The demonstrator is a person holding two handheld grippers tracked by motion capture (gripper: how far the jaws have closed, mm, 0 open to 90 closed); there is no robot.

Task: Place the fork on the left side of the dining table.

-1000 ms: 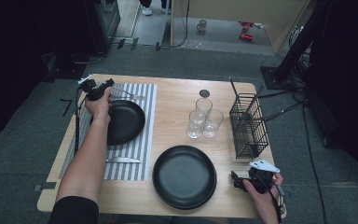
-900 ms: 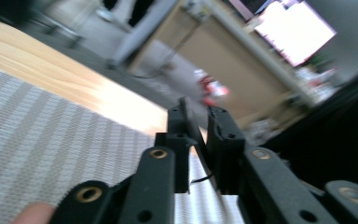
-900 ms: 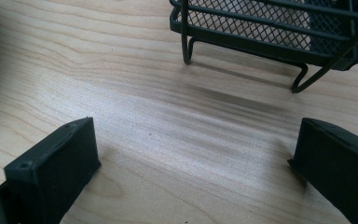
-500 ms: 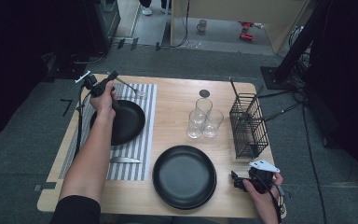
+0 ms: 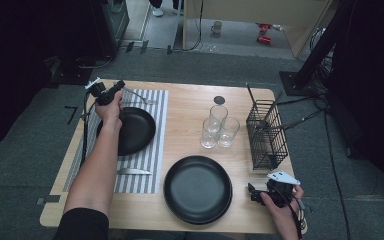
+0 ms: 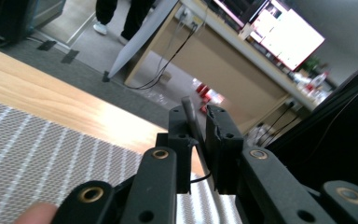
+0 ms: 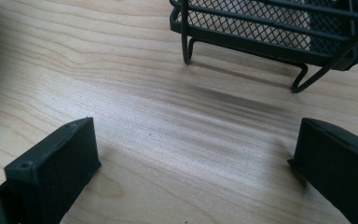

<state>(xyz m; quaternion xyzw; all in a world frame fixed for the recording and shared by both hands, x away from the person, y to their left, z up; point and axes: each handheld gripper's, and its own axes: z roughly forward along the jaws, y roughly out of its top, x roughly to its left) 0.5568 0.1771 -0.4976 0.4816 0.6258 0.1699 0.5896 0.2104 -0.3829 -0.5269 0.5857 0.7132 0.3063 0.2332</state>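
Fork is now hanging lifted beyond the small plate, where my left tool is clamping its handle; its jaws have just been reopening slightly. Right tool is resting wide.

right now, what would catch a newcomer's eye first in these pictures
Probably the left gripper at the far left of the table, raised over the striped placemat and pinching the handle of a fork. Next, the two black plates: one plate on the placemat, the larger plate at the near edge. The right gripper rests open beside it.
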